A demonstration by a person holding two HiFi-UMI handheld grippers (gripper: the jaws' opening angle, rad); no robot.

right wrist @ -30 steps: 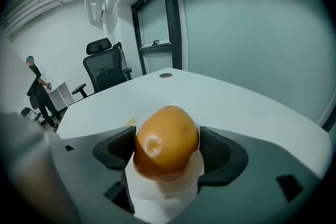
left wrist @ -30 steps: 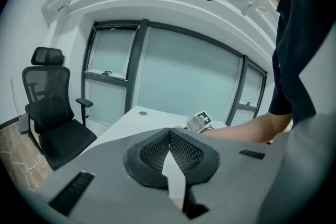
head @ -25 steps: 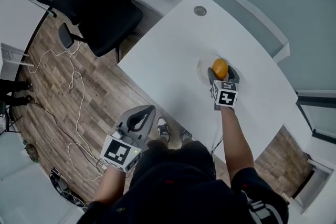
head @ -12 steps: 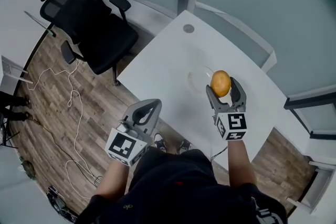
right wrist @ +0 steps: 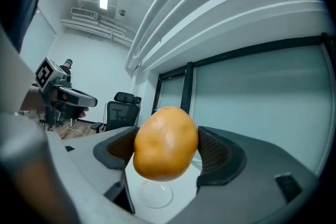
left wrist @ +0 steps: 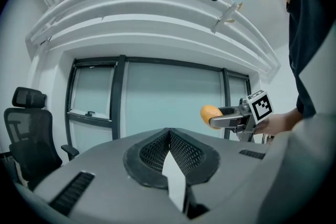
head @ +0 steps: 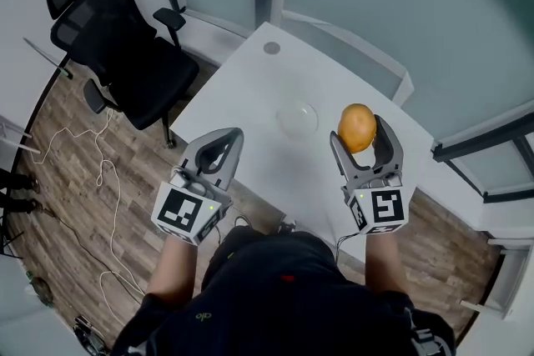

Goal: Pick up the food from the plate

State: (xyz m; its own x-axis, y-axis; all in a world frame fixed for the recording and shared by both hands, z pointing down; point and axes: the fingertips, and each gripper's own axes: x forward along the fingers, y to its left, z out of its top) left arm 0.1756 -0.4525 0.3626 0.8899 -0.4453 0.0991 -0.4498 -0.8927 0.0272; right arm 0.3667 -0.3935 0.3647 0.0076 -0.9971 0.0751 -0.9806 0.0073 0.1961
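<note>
1. Jaws of the right gripper (head: 360, 131) clamp the orange food (right wrist: 165, 142), right of centre in the head view, clear of the white table (head: 250, 87)
2. Left gripper (head: 227, 137), lower left, has its jaws together, empty
3. Clear plate (head: 297, 118) lies on the table at centre

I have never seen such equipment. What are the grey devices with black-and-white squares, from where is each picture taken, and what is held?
There is no robot. A person holds a hand tool, a gripper with two jaws, in each hand; the marker cube belongs to it. The head view comes from a camera on the person's head, looking down. Each gripper view comes from a camera riding on that gripper, looking along its jaws. Below stands a white table with an empty clear plate on it, and a black office chair beside. The right gripper has its jaws closed on a round orange-coloured food, held in the air. The left gripper holds nothing; its jaws are together.
</note>
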